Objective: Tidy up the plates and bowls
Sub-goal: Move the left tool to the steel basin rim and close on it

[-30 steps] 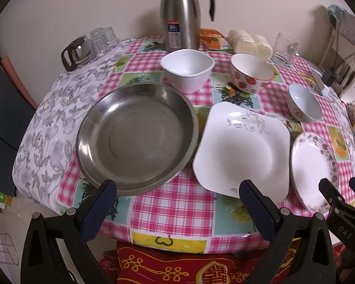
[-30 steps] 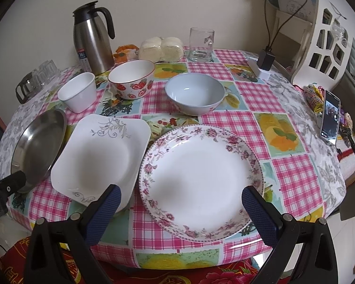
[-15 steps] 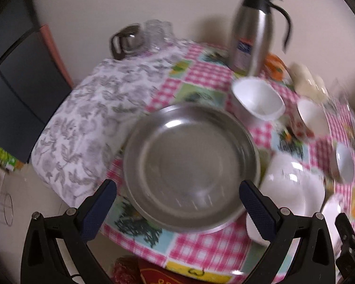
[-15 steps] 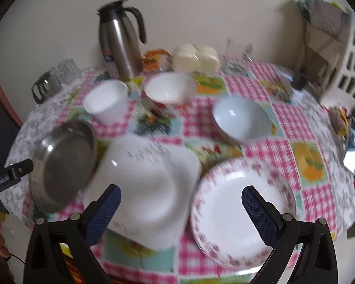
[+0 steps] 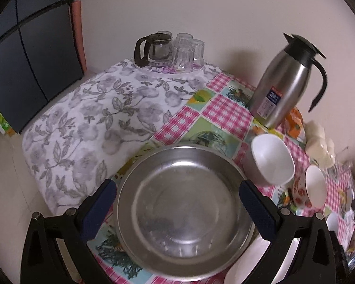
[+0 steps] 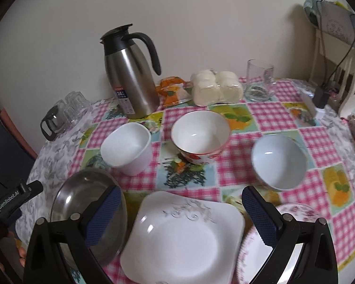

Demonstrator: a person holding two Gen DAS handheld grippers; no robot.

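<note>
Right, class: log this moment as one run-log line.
left gripper: open, over steel pan | right gripper: open, over square white plate | nothing held | bowls unstacked

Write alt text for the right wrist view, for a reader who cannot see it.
The open right gripper frames a white square plate on a pink checked tablecloth, with a steel plate to its left and a floral plate to its right. Behind stand three bowls, a steel thermos jug and a glass mug.
</note>
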